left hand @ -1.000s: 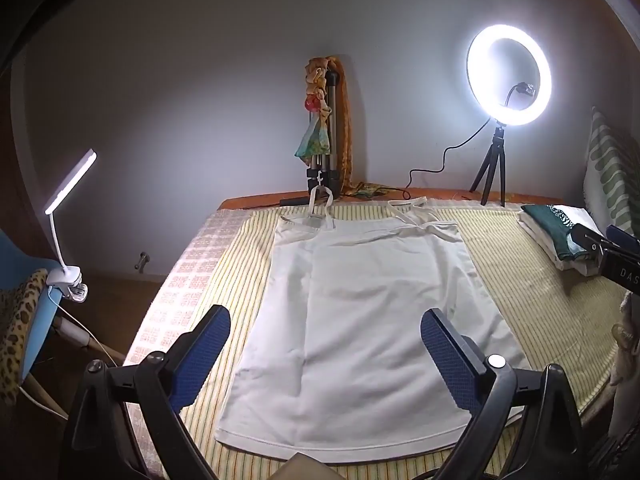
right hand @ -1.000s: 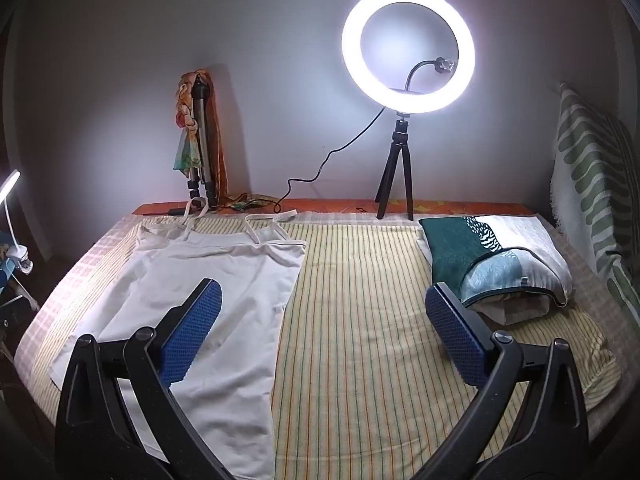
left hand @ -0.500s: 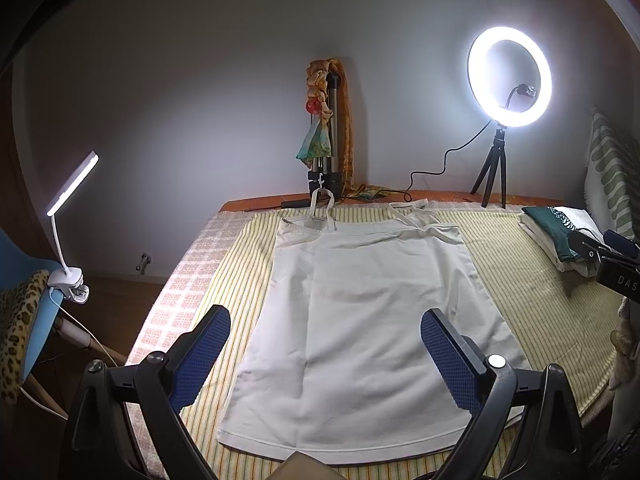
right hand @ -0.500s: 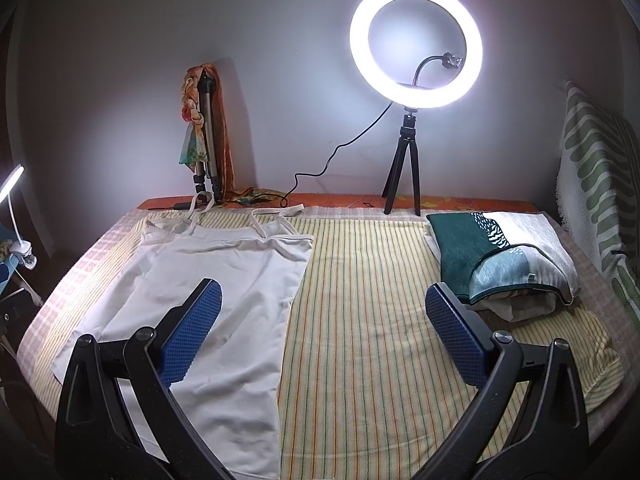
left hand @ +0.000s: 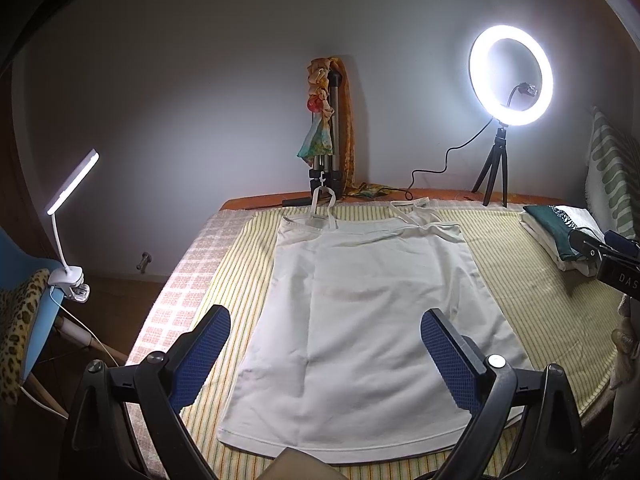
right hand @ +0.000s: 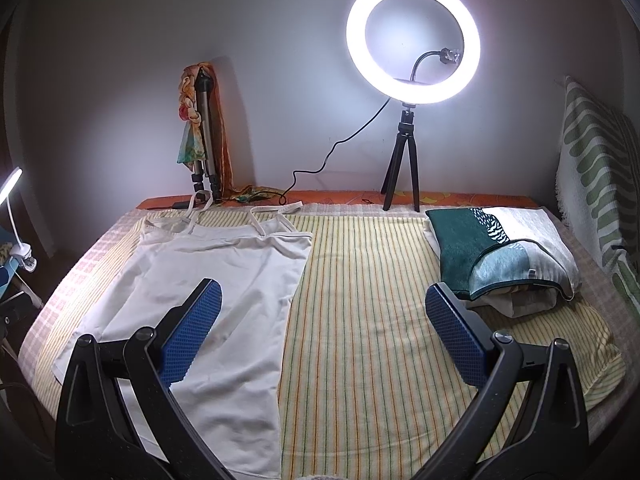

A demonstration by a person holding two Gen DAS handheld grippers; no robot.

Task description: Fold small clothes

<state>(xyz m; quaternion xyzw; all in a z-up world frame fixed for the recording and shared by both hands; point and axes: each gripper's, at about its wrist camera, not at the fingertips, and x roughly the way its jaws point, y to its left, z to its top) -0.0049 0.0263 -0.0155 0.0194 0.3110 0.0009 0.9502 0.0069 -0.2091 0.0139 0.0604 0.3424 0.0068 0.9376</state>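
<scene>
A white strappy top (left hand: 368, 312) lies flat on the striped mat (left hand: 540, 292), straps toward the wall, hem toward me. It also shows in the right wrist view (right hand: 224, 280), at the left. My left gripper (left hand: 326, 344) is open and empty, held above the top's lower half. My right gripper (right hand: 320, 320) is open and empty, above the mat just right of the top's edge. Its body shows at the right edge of the left wrist view (left hand: 604, 256).
A pile of folded clothes (right hand: 500, 256) lies at the right of the mat. A ring light on a tripod (right hand: 412, 44) and a folded tripod with scarves (right hand: 202, 136) stand at the wall. A clip lamp (left hand: 70, 200) stands left of the bed.
Both views have shifted slightly; the right gripper has edged a little toward the right and forward. The top lies as before. Both grippers stay open.
</scene>
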